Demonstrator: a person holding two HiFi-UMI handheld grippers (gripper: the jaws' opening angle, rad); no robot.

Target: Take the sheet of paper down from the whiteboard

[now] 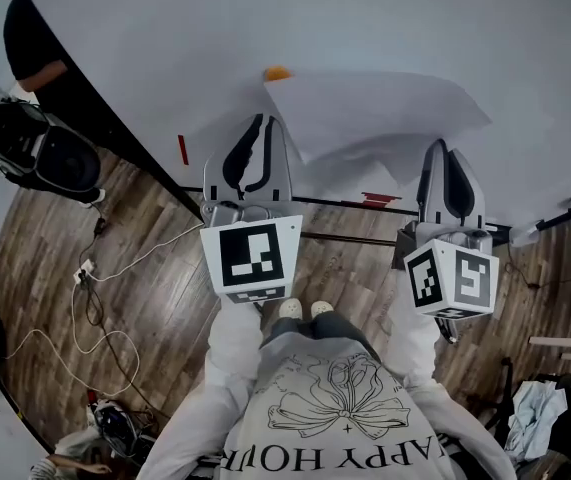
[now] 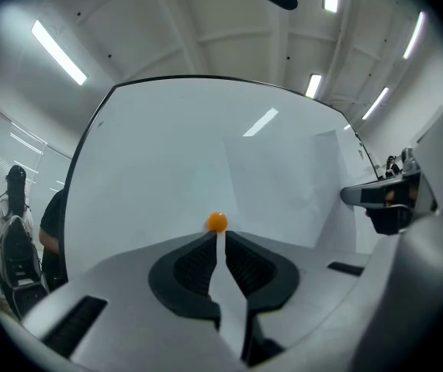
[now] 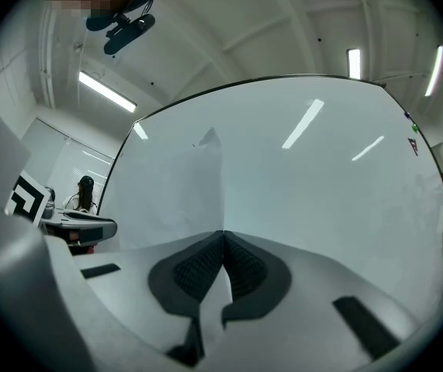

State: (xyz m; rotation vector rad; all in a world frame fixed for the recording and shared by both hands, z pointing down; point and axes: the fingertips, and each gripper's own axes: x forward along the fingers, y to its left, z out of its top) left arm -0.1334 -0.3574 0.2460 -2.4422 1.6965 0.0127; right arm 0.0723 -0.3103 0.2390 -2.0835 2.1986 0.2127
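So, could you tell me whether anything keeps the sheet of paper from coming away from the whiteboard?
Yes. An orange magnet pins the sheet at its left edge to the whiteboard, just above the jaws of the left gripper. Nothing else visible holds it there.

Whiteboard point(image 1: 385, 18) is filling the upper half of the head view. Its dark edge is running diagonally down from the upper left toward centre. Sheet of paper point(image 1: 375, 108) is lying against the board at upper centre, tilted and creasing along its lower part. Orange magnet point(image 1: 277, 72) is sitting at the sheet's upper left corner. Wooden floor point(image 1: 155, 298) is showing below the board. A white cable point(image 1: 137, 256) is trailing across it at left, looping toward the lower left.
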